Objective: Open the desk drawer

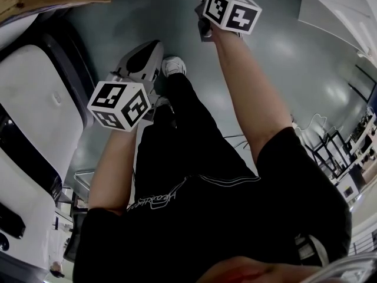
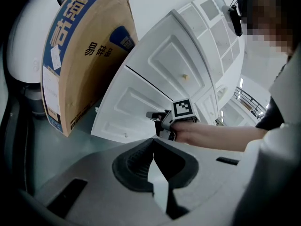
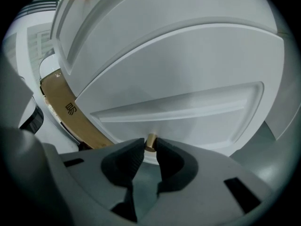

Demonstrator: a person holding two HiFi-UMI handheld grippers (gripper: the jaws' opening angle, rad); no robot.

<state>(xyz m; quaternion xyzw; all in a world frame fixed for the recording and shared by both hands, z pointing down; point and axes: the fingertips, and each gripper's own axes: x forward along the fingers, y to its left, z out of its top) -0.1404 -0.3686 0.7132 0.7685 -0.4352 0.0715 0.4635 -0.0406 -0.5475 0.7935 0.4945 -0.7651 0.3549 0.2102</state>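
Found right gripper (image 3: pixel 149 147) set narrowly on small brass knob (image 3: pixel 150 141) of white drawer front (image 3: pixel 188 107), pads pressing both sides. Found left gripper (image 2: pixel 153 142) closed tip to tip, empty, held apart from the furniture. Noted drawer front low on white desk unit (image 2: pixel 188 46), cardboard box (image 2: pixel 80 65) beside it, grey-green floor (image 1: pixel 283 63) below.

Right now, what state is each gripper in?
Left gripper: closed, holding nothing.
Right gripper: closed on the brass drawer knob.
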